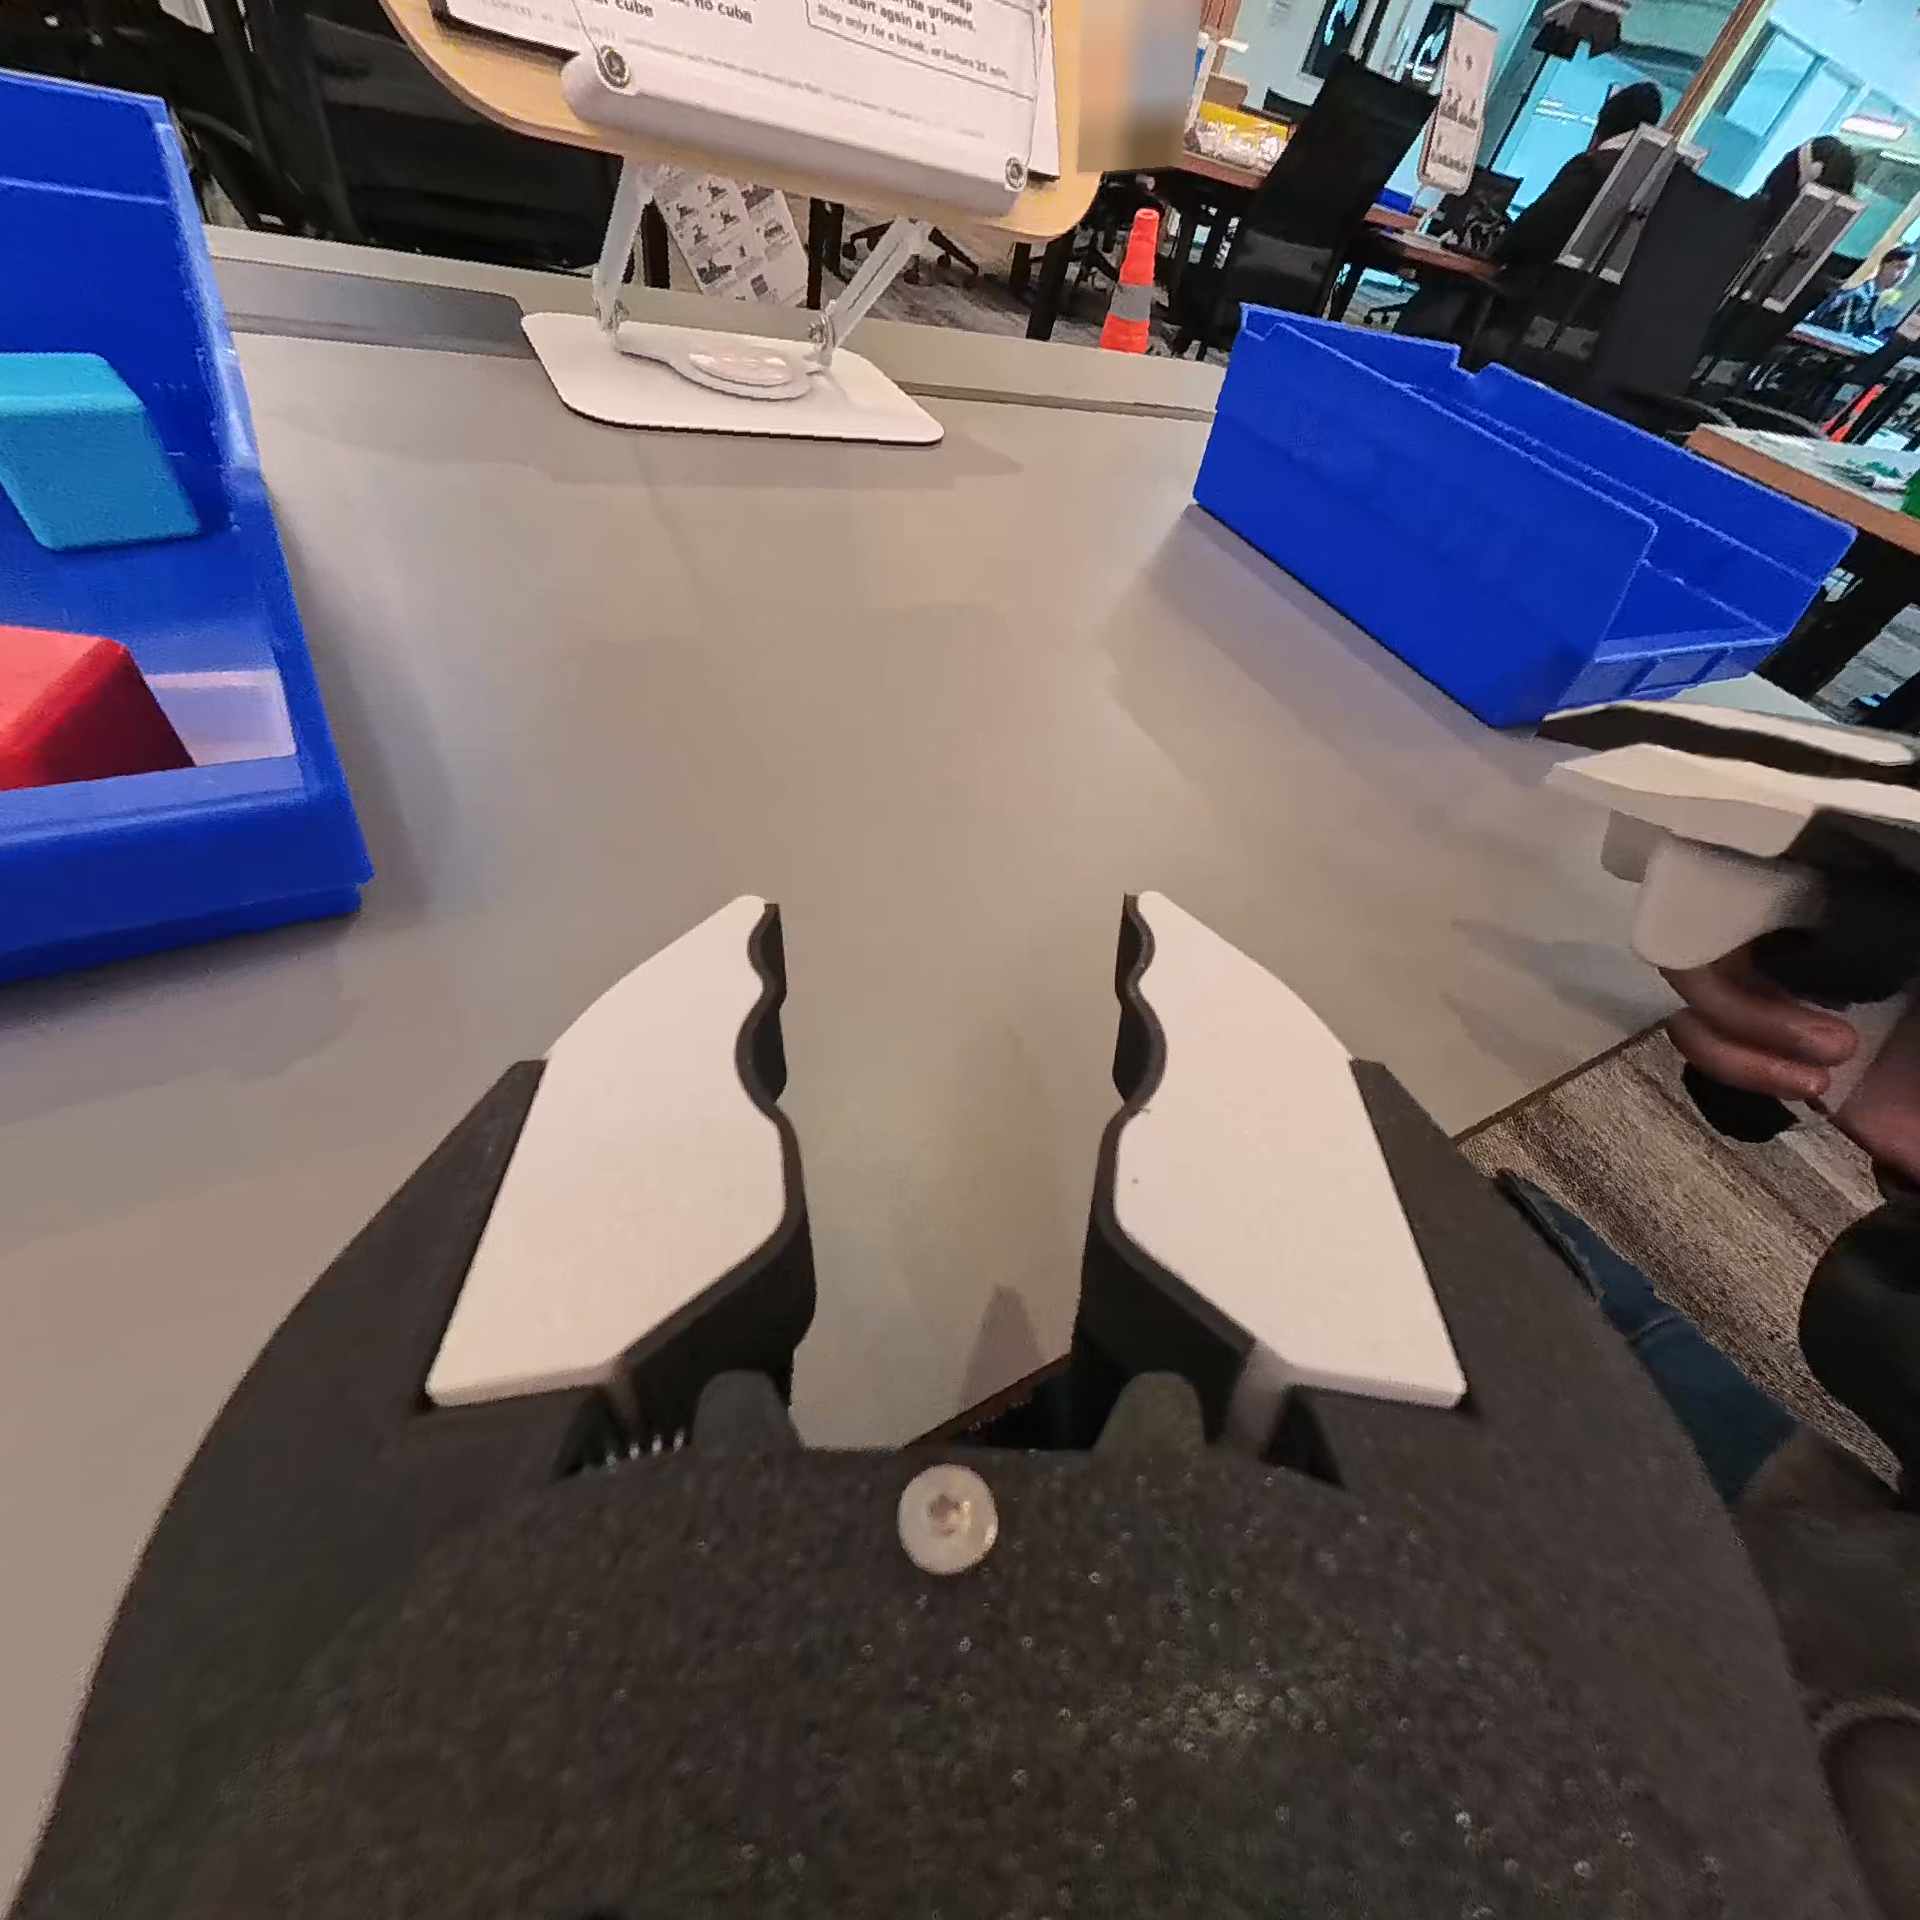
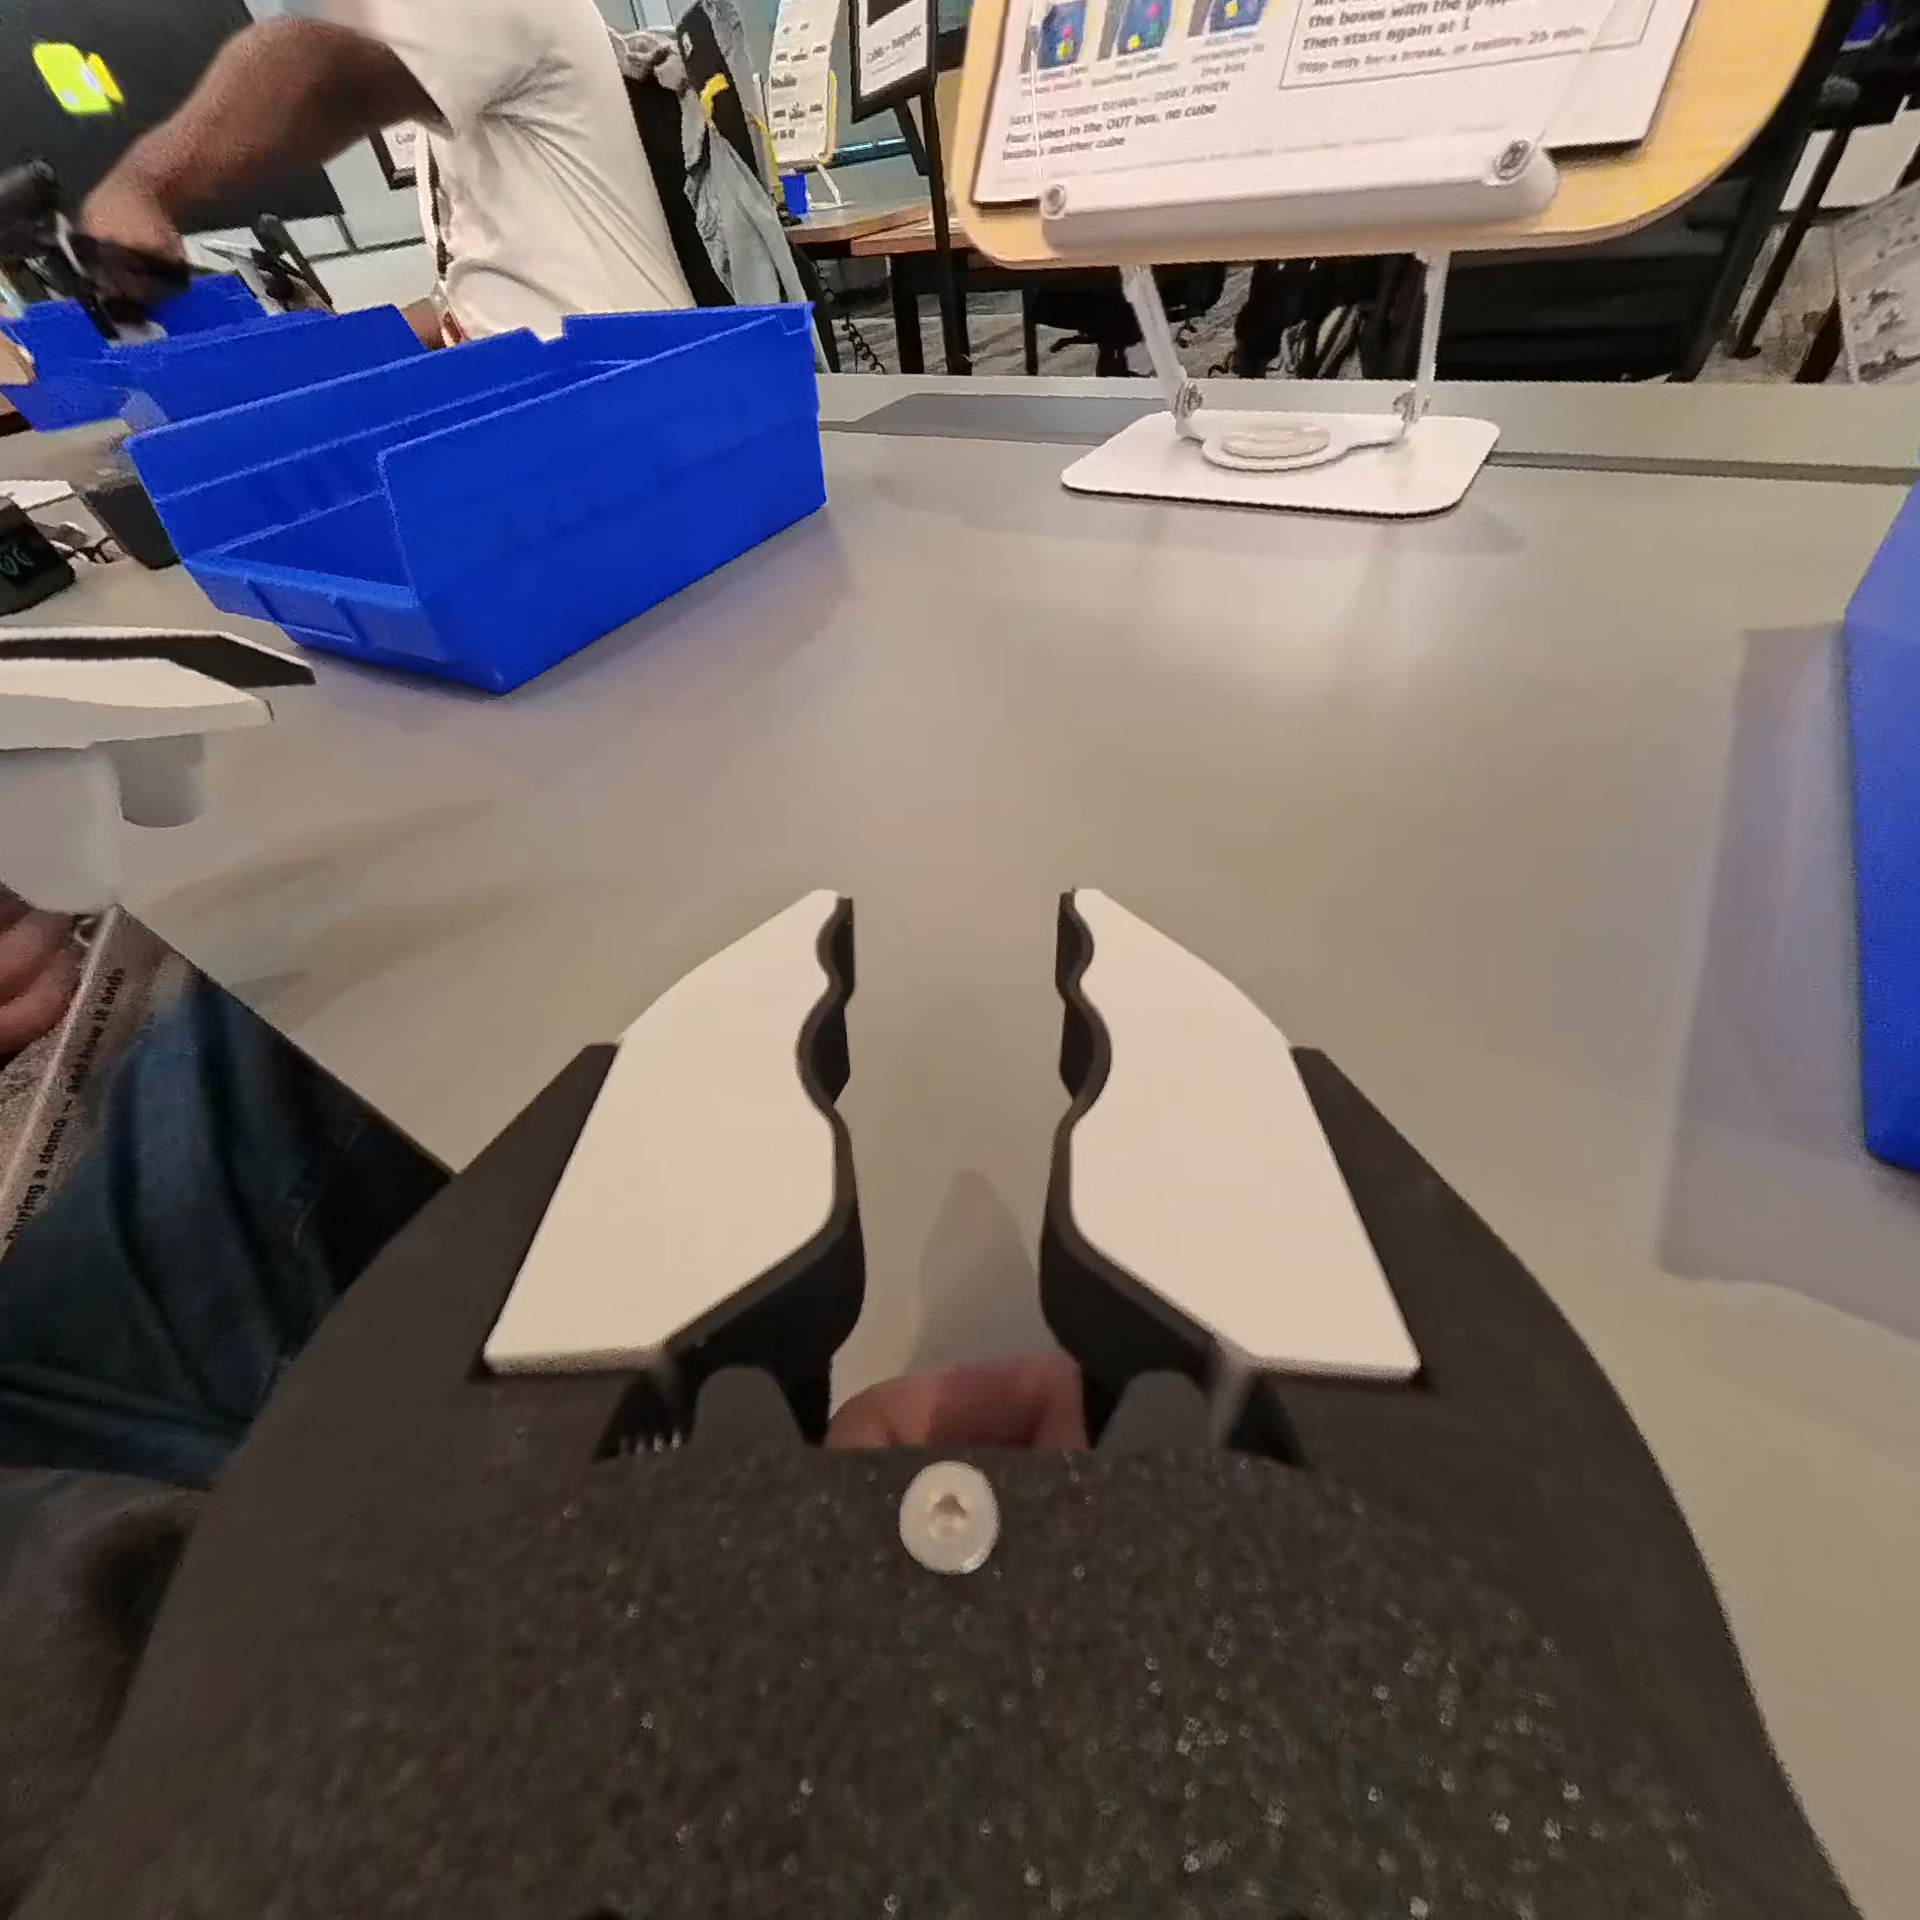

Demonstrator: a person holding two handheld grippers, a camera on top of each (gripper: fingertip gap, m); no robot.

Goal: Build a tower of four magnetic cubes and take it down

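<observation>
A teal cube (image 1: 88, 457) and a red cube (image 1: 73, 707) lie in a blue bin (image 1: 187, 831) at the left edge of the left wrist view. My left gripper (image 1: 951, 914) is open and empty, low over the grey table (image 1: 831, 644) to the right of that bin. My right gripper (image 2: 956, 899) is open with a narrower gap, empty, over bare table. Each gripper shows side-on at the edge of the other's view: the right gripper (image 1: 1569, 750) and the left gripper (image 2: 281, 691). No other cubes are in view.
A second blue bin (image 1: 1434, 551) stands at the right, its inside hidden; its corner shows in the right wrist view (image 2: 1886, 883). A white stand (image 1: 727, 384) holding an instruction board is at the table's back. A person works at bins behind the left bin (image 2: 499, 520).
</observation>
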